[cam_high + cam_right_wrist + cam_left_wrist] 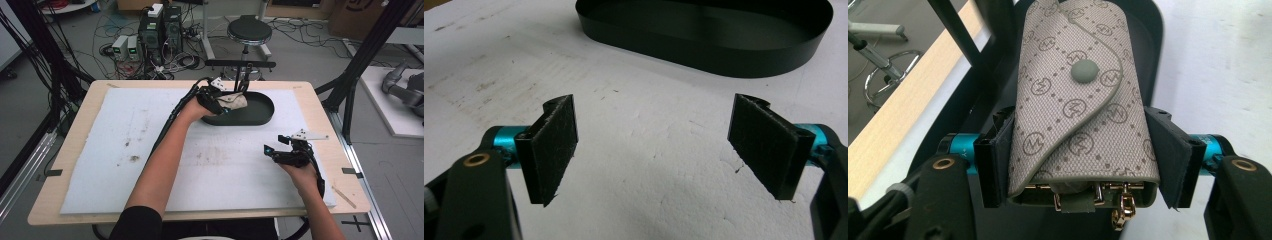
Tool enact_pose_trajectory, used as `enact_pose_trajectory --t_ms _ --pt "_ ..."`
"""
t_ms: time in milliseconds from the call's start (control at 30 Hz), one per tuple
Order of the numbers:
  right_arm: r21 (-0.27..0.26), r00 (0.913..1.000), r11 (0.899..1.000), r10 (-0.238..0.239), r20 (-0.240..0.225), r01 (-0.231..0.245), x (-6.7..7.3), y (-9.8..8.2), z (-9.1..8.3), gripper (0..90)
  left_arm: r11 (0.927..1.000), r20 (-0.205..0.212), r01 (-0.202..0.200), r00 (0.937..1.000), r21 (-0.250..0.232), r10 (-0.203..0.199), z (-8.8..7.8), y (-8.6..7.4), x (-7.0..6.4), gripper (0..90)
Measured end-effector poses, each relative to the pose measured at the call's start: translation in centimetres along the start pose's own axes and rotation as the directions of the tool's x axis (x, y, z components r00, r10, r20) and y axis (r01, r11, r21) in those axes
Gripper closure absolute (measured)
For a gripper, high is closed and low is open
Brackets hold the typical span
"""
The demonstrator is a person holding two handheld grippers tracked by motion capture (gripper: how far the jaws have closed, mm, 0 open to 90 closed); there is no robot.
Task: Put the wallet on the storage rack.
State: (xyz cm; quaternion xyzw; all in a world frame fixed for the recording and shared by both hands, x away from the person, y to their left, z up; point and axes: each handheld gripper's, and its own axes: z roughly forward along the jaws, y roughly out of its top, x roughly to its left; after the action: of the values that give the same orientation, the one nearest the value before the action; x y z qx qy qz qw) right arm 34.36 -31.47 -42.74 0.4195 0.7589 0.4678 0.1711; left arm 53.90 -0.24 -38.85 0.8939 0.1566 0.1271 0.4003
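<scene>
A beige monogram key pouch (pixel 1078 110) with a grey snap button and gold hooks at its near end is clamped between the pads of my left gripper (pixel 1080 162). In the high view the left gripper (pixel 222 102) holds the key pouch (pixel 234 101) over the left part of the black oval tray (pixel 260 117). My right gripper (pixel 275 150) hovers low over the white mat at the right. Its jaws (pixel 654 150) stand wide apart with nothing between them, and the black tray (pixel 704 45) lies ahead of them.
A white foam mat (pixel 125 150) with brown stains covers the wooden table (pixel 65 165). A black stand (pixel 240 64) rises behind the tray. A stool (pixel 249 31), computer boxes and cables sit on the floor beyond the table.
</scene>
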Motion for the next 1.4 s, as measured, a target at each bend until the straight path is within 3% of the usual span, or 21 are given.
enact_pose_trajectory --t_ms 333,467,867,1133,1400 --pt "0.0 1.0 1.0 0.002 -0.002 -0.002 -0.2 0.0 0.1 20.4 0.9968 -0.011 0.043 0.9991 0.068 -0.042 3.1 -1.7 1.1 35.5" --pt "0.002 1.0 1.0 0.004 -0.002 -0.004 -0.2 -0.1 0.0 20.4 0.9914 -0.025 0.03 0.9993 0.127 -0.027 3.6 -1.6 1.2 35.4" --pt "-0.005 1.0 1.0 0.003 0.003 -0.003 -0.4 -0.1 0.0 20.4 0.9816 -0.032 0.063 0.9978 0.18 -0.058 4.4 -1.4 1.4 31.9" --pt "-0.007 1.0 1.0 0.003 0.008 -0.003 -0.3 -0.1 -0.1 20.5 0.9876 -0.025 0.076 0.997 0.137 -0.073 3.0 -0.9 1.3 28.1" --pt "-0.003 0.9999 1.0 0.0 0.012 0.0 -0.2 -0.1 0.0 20.5 0.9939 -0.003 0.077 0.997 0.079 -0.077 0.1 -0.4 0.0 25.4"
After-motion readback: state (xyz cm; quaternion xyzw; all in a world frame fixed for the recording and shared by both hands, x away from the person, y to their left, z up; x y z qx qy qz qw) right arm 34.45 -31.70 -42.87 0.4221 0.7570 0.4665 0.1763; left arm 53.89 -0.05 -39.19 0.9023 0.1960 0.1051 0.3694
